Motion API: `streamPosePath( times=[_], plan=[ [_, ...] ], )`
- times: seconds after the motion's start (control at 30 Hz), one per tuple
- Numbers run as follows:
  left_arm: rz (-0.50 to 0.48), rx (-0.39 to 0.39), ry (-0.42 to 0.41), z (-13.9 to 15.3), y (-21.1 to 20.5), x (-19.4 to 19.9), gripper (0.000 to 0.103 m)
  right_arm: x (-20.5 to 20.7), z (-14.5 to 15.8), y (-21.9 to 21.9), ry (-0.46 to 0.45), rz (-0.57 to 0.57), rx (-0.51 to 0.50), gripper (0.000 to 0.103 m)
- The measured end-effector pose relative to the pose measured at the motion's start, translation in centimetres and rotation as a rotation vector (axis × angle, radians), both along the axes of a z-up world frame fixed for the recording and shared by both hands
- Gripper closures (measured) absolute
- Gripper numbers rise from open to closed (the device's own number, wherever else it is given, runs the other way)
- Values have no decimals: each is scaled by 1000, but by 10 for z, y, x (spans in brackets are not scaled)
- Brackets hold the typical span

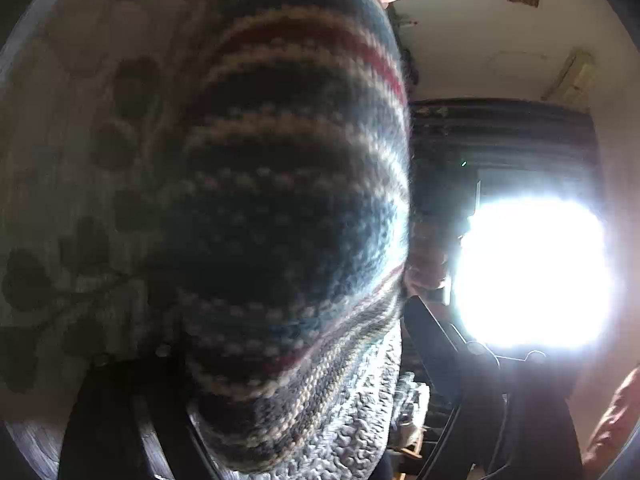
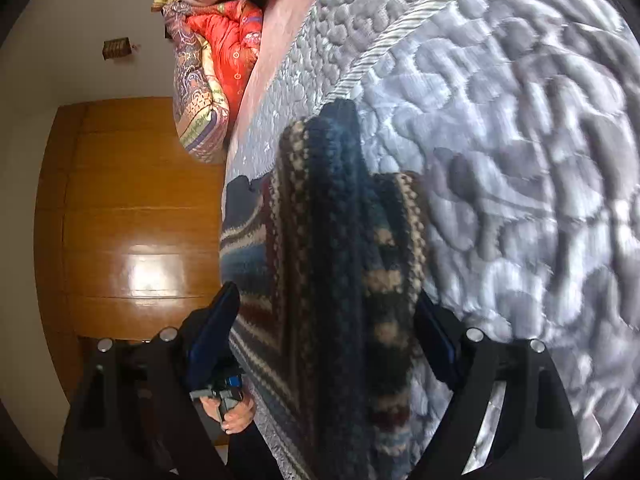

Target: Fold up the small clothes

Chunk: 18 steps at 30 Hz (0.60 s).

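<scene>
Garment: we see one striped knit sweater, chunky wool in navy, cream and dark red bands, bunched into thick folds.
Where it lies: on one grey quilted mattress with a raised, swirling stitch pattern and a corded edge.
Right gripper: its two blue-padded fingers stand spread on either side of a fold of the sweater, one on each flank.
Left gripper: the knit fills our view right up to the lens; we cannot tell how its fingers stand.
Background: one glossy wooden door, one stack of patterned bedding, one leaf-print fabric.
</scene>
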State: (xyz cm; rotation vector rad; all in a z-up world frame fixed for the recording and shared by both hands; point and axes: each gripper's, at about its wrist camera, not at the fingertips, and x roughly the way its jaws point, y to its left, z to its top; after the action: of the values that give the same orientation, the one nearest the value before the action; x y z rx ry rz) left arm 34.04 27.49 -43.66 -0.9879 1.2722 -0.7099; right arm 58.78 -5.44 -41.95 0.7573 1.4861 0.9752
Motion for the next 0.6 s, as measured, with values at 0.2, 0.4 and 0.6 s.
streamPosePath(
  times=[0.2,0.4,0.6],
  plan=[
    [-6,57,33,-2,-13,-4,48,-4,-3,15,-12,5,-6,50],
    [14,82,35,0,-8,-9,68,-13,4,11,-61,-17,-4,63],
    [16,108,7,14,-16,-14,74,-19,17,13,-86,-42,-1,65]
  ],
)
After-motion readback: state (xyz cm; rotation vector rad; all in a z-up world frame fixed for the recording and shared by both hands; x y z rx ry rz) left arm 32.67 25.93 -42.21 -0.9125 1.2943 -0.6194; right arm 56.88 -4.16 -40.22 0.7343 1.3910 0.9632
